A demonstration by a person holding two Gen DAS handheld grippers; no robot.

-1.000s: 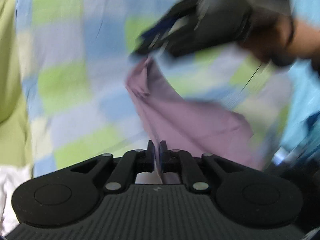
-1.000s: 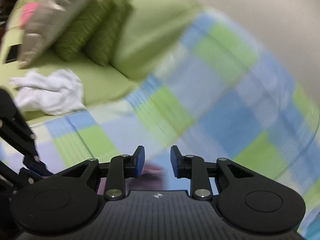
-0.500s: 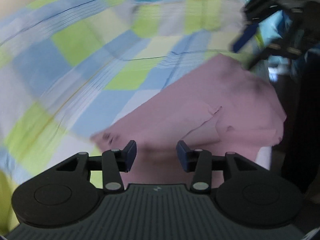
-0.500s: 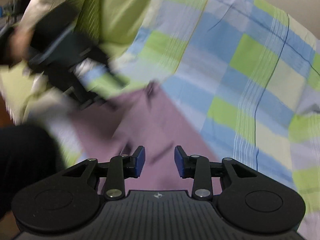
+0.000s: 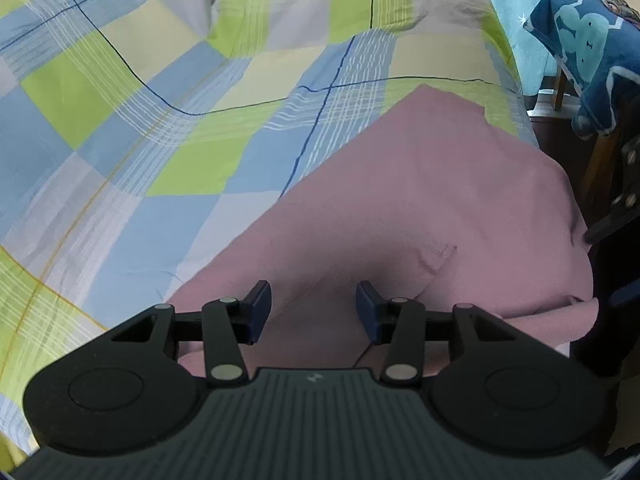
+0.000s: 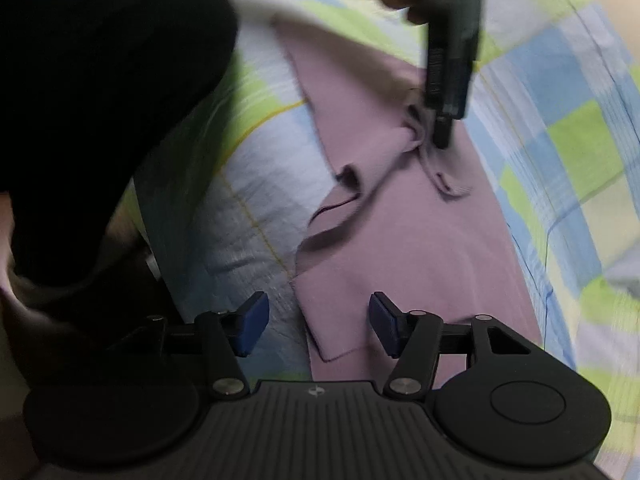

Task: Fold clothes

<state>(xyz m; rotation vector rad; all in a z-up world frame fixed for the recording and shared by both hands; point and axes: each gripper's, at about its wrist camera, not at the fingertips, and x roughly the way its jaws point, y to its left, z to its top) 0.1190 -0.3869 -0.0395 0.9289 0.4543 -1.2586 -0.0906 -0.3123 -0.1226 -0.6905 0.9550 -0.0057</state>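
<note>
The left gripper (image 5: 313, 312), jaws wide, hovers low over the pink garment (image 5: 420, 208) spread across the lower right of the checked bedsheet (image 5: 120, 120). One second ago it was clamped on the cloth. The right gripper (image 6: 319, 326), also wide, points at the garment's lower edge; it was narrower before.

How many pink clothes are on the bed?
1. The pink garment lies spread on the checked bedcover, under the open left tongs and right tongs. More clothes may lie outside these views.
</note>
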